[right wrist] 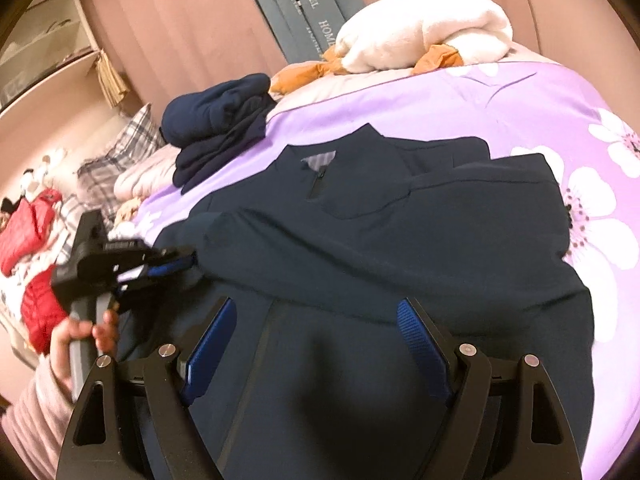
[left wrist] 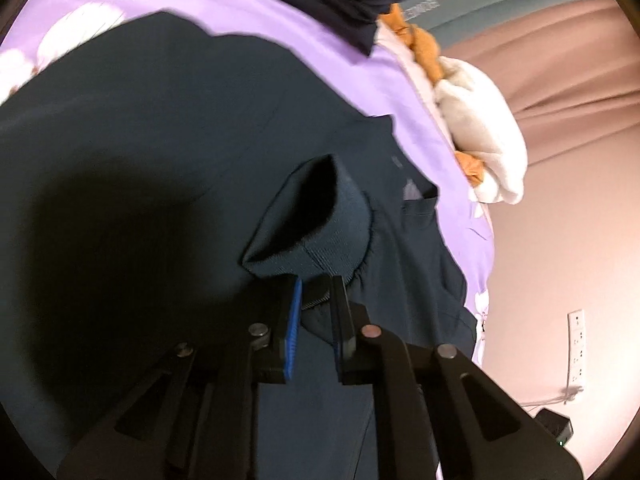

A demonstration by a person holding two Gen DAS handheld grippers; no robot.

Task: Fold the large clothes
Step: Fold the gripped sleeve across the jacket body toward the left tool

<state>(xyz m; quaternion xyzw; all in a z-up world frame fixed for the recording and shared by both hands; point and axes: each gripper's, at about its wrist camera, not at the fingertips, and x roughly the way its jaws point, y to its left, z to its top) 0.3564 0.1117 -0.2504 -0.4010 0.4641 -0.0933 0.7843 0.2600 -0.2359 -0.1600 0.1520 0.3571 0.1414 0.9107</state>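
Dark jacket [right wrist: 380, 240] lies flat on the purple bedcover [right wrist: 520, 104] (for folding), left gripper [left wrist: 316, 300] pinching its cuff [left wrist: 320, 232] to fold the sleeve, right gripper [right wrist: 320, 344] wide.

A home bedroom: a bed covered by a lilac bedspread [right wrist: 460, 112] printed with white flowers, backed by dusty-pink curtains [right wrist: 192, 32]. A white and orange plush toy [right wrist: 424, 28] and a stack of folded navy clothes [right wrist: 220, 124] lie on the bed, with a plaid pillow [right wrist: 116, 160] and red garments [right wrist: 32, 232] at its far side. Shelving [right wrist: 52, 40] stands beside the curtains, and a white power strip [left wrist: 576, 346] hangs on the pink wall.
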